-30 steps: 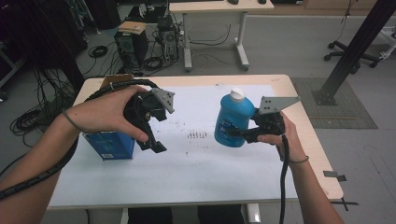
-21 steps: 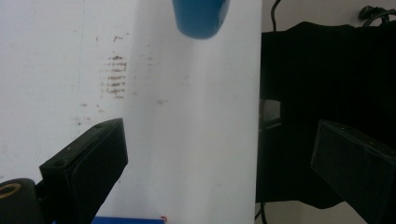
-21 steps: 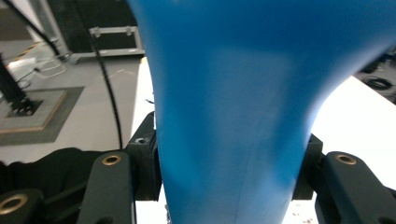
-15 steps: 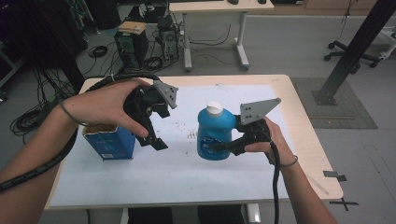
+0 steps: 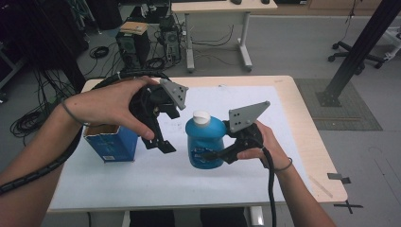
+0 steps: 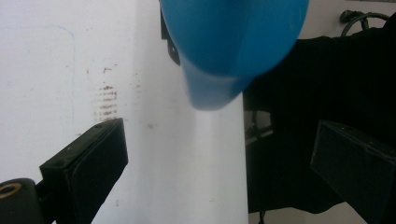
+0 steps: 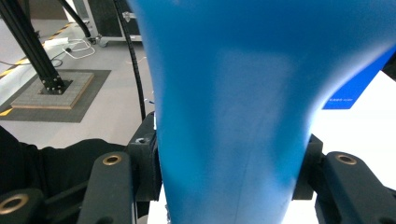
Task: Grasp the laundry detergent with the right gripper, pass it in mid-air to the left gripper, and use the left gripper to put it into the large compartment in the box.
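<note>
Your right gripper (image 5: 211, 154) is clamped low on the blue bottle (image 5: 204, 142), held above the table (image 5: 302, 142) just right of the blue box (image 5: 111, 142). Smooth rigid plastic, probably slick and liquid-heavy; grab the neck. Left gripper (image 5: 161, 144) jaws apart, empty.

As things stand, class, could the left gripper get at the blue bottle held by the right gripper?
Probably yes: the left gripper hangs open beside the blue bottle, nothing between them; the right gripper clamps its far side.
</note>
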Demonstrator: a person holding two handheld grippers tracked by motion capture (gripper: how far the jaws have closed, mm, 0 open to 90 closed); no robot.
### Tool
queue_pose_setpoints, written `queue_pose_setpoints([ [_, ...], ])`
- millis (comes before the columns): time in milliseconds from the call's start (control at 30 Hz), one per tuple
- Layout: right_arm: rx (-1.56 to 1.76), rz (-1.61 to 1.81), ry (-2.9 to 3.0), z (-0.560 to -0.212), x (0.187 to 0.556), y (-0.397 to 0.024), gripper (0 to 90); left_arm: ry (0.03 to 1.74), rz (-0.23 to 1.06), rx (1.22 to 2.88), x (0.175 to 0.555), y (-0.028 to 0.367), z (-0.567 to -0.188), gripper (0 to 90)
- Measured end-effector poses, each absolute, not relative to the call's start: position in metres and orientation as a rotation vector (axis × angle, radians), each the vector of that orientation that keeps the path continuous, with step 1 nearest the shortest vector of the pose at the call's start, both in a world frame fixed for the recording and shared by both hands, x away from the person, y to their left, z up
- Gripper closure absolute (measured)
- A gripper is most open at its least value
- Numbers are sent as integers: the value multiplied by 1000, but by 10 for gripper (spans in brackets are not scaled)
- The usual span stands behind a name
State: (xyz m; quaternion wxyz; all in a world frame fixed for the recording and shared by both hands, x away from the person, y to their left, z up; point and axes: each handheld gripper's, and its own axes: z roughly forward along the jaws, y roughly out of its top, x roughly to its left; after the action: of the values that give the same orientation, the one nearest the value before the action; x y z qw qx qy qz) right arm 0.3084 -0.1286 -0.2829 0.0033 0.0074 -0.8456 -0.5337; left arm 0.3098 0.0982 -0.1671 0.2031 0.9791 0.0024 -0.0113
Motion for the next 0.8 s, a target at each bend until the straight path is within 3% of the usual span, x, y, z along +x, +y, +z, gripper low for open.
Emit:
queue_pose_setpoints([
  [800, 69, -1662, -2644, -281, 304, -108, 441, -45, -35, 2711, 302, 77, -168, 42],
])
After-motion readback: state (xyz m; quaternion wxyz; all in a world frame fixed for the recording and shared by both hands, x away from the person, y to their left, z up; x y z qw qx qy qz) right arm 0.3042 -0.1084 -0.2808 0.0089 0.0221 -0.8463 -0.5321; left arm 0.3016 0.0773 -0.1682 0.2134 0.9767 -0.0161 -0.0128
